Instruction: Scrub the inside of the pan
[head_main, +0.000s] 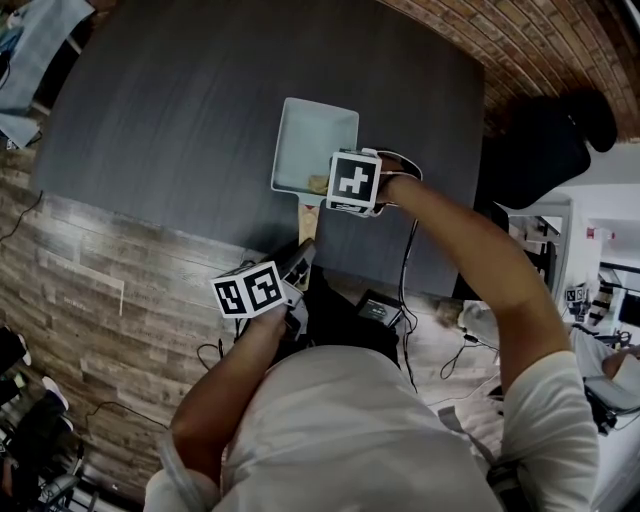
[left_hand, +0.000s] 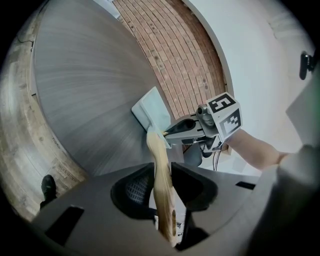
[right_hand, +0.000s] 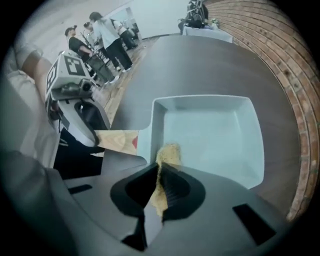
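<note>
A pale blue square pan (head_main: 312, 140) lies on the dark grey table (head_main: 180, 120), its wooden handle (head_main: 307, 216) pointing toward me. My left gripper (left_hand: 161, 186) is shut on that wooden handle (left_hand: 159, 165) near the table's front edge. My right gripper (right_hand: 161, 182) points straight down over the pan's near edge by the handle, shut on a tan scrub pad (right_hand: 169, 154). The pad's lower end reaches the pan floor (right_hand: 210, 135) at that edge. In the head view the right gripper's marker cube (head_main: 354, 182) hides its jaws; only a bit of the pad (head_main: 318, 184) shows.
A brick wall (head_main: 540, 50) runs along the table's right side. Cables (head_main: 408, 260) and a small black box (head_main: 380, 308) lie on the wood floor by the front edge. A black chair (head_main: 545, 140) stands at the right. People (right_hand: 107, 35) stand beyond the table's far end.
</note>
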